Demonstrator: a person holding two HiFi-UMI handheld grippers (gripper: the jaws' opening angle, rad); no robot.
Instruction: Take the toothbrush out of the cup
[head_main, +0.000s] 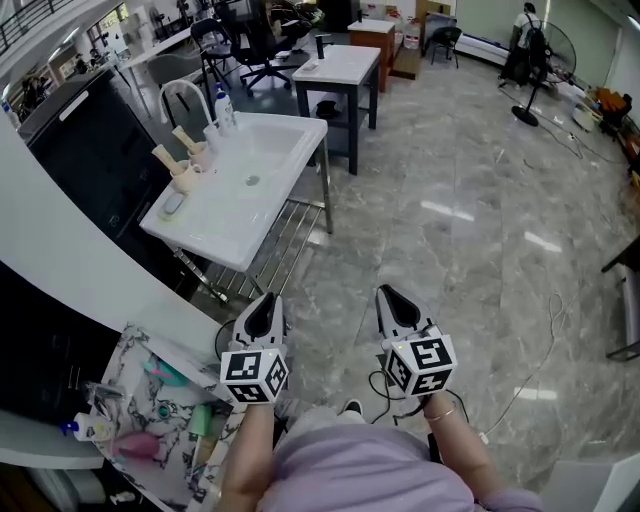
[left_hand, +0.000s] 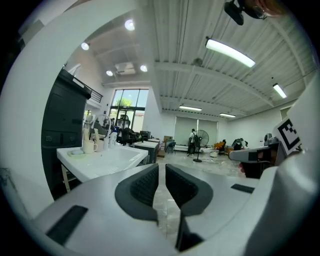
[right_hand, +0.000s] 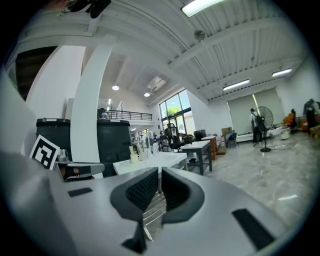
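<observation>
white sink (head_main: 285, 135) far ahead bears a cup (head_main: 186, 178) holding a toothbrush (head_main: 163, 156); left hand-held gripper (head_main: 265, 302) and right hand-held gripper (head_main: 392, 294) are nearly closed, both empty.

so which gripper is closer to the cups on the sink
Left. The left gripper is just short of the sink, down-right of the cups; the right gripper is farther right, over the floor.
</observation>
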